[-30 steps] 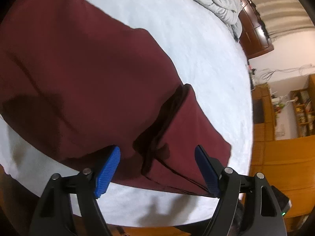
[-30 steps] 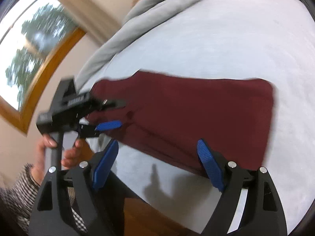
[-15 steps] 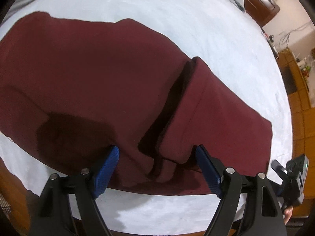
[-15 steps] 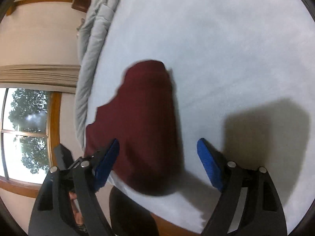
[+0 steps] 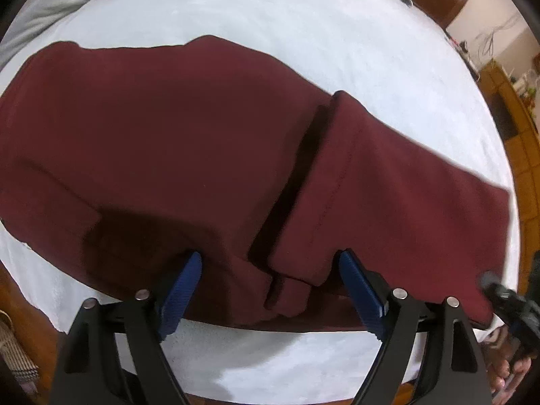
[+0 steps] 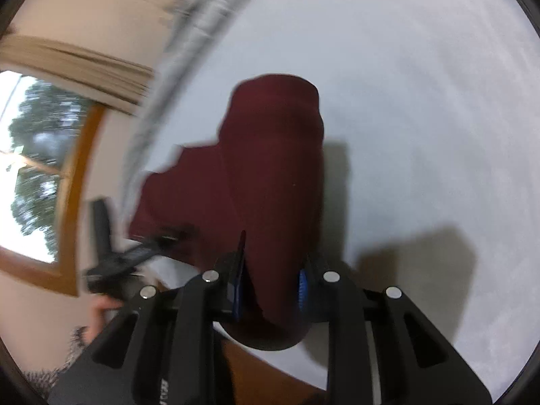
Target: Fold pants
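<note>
Since half a second ago the right gripper (image 6: 270,290) has dropped onto the near end of the pants (image 5: 202,155), and its jaws have just been closing, now pinching that maroon cloth. The left gripper (image 5: 270,290) has its jaws spread over the bunched hem, gripping nothing. The pants lie along the bed (image 5: 337,33) edge. Best pinch all layers there before lifting both ends together.

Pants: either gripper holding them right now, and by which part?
The right gripper, jaws just closed, pinches the maroon pants at their near end edge. The left gripper is open over them, holding nothing.
</note>
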`<action>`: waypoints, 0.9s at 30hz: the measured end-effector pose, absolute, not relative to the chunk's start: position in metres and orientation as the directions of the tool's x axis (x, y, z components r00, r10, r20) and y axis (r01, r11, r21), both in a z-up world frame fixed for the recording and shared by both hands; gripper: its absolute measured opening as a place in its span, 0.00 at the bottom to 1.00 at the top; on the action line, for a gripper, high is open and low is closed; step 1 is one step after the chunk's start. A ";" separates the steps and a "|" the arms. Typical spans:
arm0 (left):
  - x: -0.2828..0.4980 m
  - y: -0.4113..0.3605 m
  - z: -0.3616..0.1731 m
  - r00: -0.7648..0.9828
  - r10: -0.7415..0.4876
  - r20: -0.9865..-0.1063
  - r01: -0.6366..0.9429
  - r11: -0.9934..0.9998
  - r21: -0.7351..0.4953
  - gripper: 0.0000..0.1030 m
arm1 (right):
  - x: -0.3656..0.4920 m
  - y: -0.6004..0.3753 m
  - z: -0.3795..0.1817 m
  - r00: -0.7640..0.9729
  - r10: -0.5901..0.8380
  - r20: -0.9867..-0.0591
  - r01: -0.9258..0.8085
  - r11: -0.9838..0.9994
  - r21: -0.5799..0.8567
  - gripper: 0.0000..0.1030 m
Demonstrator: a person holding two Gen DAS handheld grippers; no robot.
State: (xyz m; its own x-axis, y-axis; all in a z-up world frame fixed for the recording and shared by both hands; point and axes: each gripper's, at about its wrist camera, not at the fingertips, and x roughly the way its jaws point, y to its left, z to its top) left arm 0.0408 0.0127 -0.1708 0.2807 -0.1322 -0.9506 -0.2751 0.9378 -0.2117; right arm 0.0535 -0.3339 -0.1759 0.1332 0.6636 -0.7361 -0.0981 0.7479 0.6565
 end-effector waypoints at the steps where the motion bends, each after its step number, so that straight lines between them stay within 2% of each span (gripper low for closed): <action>1: 0.042 0.009 -0.172 0.277 -0.125 -0.953 -0.264 0.944 -0.201 0.87 | 0.055 -0.336 -0.190 0.116 0.645 -0.756 -0.059 0.764 0.643 0.24; 4: 0.043 0.006 -0.171 0.279 -0.110 -0.954 -0.254 0.949 -0.184 0.88 | 0.057 -0.345 -0.203 0.115 0.685 -0.719 0.013 0.723 0.691 0.26; 6: 0.042 0.009 -0.169 0.289 -0.130 -0.948 -0.259 0.943 -0.208 0.86 | 0.057 -0.337 -0.187 0.123 0.646 -0.754 -0.048 0.762 0.645 0.32; 7: 0.041 0.012 -0.166 0.296 -0.147 -0.944 -0.259 0.939 -0.227 0.85 | 0.056 -0.334 -0.177 0.132 0.614 -0.778 -0.072 0.789 0.611 0.39; 8: 0.045 0.012 -0.161 0.301 -0.158 -0.940 -0.259 0.935 -0.240 0.85 | 0.056 -0.332 -0.167 0.144 0.585 -0.798 -0.090 0.811 0.578 0.40; 11: 0.036 0.021 -0.142 0.356 -0.158 -0.921 -0.275 0.924 -0.265 0.85 | 0.050 -0.329 -0.142 0.210 0.501 -0.840 -0.139 0.866 0.481 0.40; 13: 0.034 0.019 -0.131 0.390 -0.158 -0.907 -0.258 0.927 -0.273 0.85 | 0.045 -0.324 -0.125 0.261 0.482 -0.837 -0.173 0.876 0.451 0.40; 17: 0.039 -0.001 -0.115 0.446 -0.216 -0.869 -0.169 0.933 -0.319 0.85 | 0.040 -0.311 -0.100 0.306 0.537 -0.786 -0.223 0.843 0.489 0.40; 21: 0.052 -0.019 -0.129 0.408 -0.304 -0.861 -0.133 0.913 -0.386 0.85 | 0.044 -0.293 -0.118 0.244 0.523 -0.816 -0.236 0.849 0.474 0.39; 22: 0.057 -0.021 -0.140 0.381 -0.303 -0.874 -0.144 0.914 -0.380 0.85 | 0.046 -0.289 -0.128 0.220 0.504 -0.835 -0.223 0.859 0.460 0.39; 25: 0.058 -0.017 -0.170 0.306 -0.267 -0.914 -0.187 0.924 -0.333 0.85 | 0.051 -0.289 -0.167 0.161 0.454 -0.876 -0.177 0.887 0.427 0.30; 27: 0.058 -0.011 -0.179 0.301 -0.295 -0.907 -0.196 0.911 -0.362 0.83 | 0.052 -0.291 -0.166 0.162 0.463 -0.871 -0.175 0.882 0.437 0.30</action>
State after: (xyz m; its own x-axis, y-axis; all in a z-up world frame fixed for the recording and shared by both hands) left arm 0.0578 -0.0105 -0.1788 0.3015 -0.2952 -0.9066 -0.1957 0.9115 -0.3619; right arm 0.0516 -0.2908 -0.1663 0.1621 0.4634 -0.8712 -0.1754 0.8823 0.4367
